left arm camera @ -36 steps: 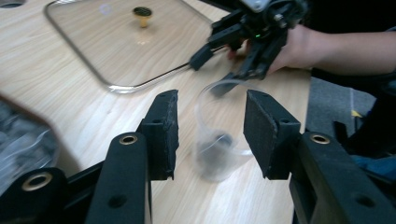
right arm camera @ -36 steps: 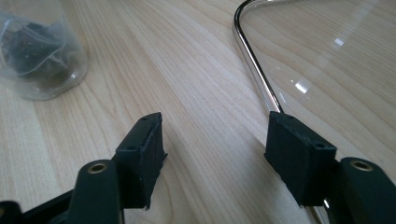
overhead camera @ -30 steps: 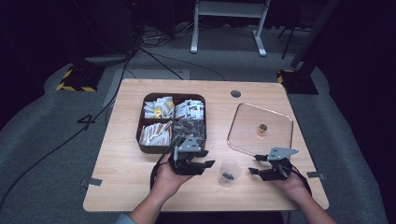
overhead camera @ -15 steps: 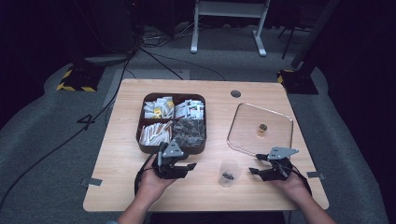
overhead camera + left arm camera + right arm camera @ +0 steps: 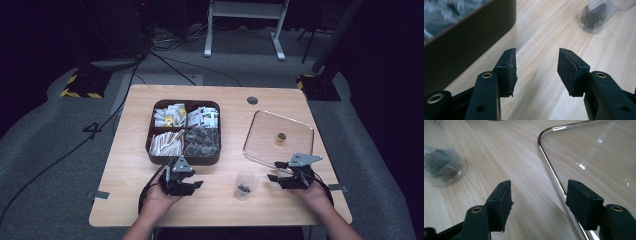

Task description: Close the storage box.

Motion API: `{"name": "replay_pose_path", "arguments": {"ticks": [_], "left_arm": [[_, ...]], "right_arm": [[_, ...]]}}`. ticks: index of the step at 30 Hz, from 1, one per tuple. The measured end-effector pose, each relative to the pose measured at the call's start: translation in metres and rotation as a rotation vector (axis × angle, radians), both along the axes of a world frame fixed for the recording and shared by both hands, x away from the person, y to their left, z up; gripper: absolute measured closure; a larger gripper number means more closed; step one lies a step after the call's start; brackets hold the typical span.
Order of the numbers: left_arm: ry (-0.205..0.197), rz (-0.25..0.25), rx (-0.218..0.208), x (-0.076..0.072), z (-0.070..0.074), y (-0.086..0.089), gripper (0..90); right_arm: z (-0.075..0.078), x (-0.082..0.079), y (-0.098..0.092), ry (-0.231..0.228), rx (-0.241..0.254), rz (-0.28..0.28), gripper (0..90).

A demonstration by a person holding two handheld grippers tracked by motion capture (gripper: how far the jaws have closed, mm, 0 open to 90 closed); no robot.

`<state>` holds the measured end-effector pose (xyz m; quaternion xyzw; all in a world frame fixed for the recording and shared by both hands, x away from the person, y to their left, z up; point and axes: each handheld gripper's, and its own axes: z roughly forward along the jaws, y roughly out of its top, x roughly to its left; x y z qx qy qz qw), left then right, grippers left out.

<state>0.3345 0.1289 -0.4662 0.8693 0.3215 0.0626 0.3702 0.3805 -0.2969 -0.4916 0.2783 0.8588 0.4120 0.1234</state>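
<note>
A clear plastic cup with a dark packet inside stands near the table's front, between my two grippers. My left gripper rests open on the wood just in front of the brown divided box; nothing lies between its jaws. In the left gripper view the cup is at the upper right and the box wall at the left. My right gripper is open and empty beside the near corner of the glass lid. The right gripper view has the cup at the left and the lid's rim.
The box holds several kinds of packets in its compartments. A small brass knob sits at the middle of the glass lid. A grey grommet is set in the table's far edge. Cables run over the floor behind.
My left gripper has drawn back to the left, away from the cup, and now rests in front of the box. The right gripper has stayed put.
</note>
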Motion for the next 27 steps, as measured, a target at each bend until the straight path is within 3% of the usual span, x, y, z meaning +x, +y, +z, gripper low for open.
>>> {"name": "replay_pose_path", "arguments": {"ticks": [6,15,19,24,27], "left_arm": [[0.018,0.030,0.040,0.000,-0.008,0.006,49.7],[0.057,0.061,0.077,0.002,-0.020,0.009,48.8],[0.031,0.088,0.075,0.002,-0.023,0.010,48.7],[-0.003,0.080,0.076,0.002,-0.026,0.010,45.8],[-0.056,0.060,0.108,0.000,-0.028,0.005,42.1]], "right_arm": [[0.010,0.005,0.001,-0.031,0.013,-0.018,37.4],[0.028,0.021,-0.005,-0.069,0.030,-0.096,38.8],[0.035,0.032,-0.011,-0.069,0.038,-0.145,39.3],[0.040,0.051,-0.020,-0.062,0.026,-0.209,39.3],[0.040,0.064,-0.027,-0.053,-0.005,-0.243,38.7]]}}
